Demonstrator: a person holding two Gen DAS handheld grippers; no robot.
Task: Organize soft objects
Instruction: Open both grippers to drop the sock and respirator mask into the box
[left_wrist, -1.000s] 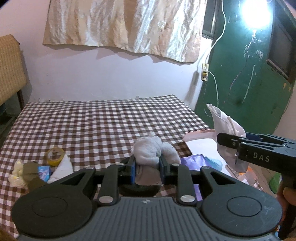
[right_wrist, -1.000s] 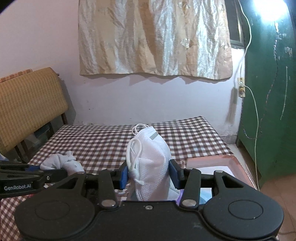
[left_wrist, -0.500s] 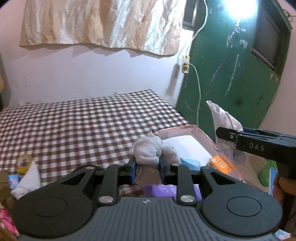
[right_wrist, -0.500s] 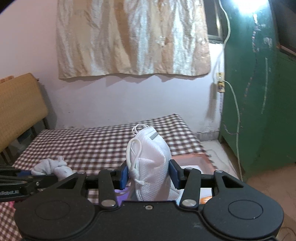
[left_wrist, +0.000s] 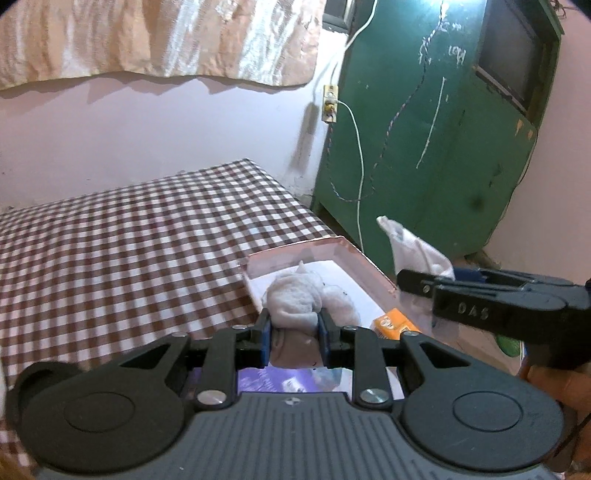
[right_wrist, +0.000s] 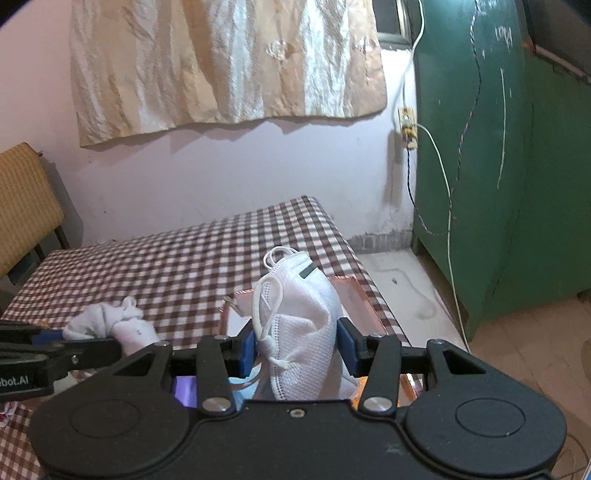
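Checked bedcover (left_wrist: 122, 251) carries a pink box (left_wrist: 364, 262) at its right edge; over it our left gripper (left_wrist: 293, 326) clamps a grey sock (left_wrist: 295, 301), our right gripper (right_wrist: 297, 345) a white mask (right_wrist: 299, 314).

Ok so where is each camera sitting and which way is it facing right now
Left wrist: rides the left claw, looking along its fingers at a grey sock it grips over the pink box; the person's right hand shows at right.
Right wrist: rides the right claw, facing the wall across the checkered tablecloth, gripping a white face mask; no hand visible.
Shared: box, sock, mask, each other's claw, green door.
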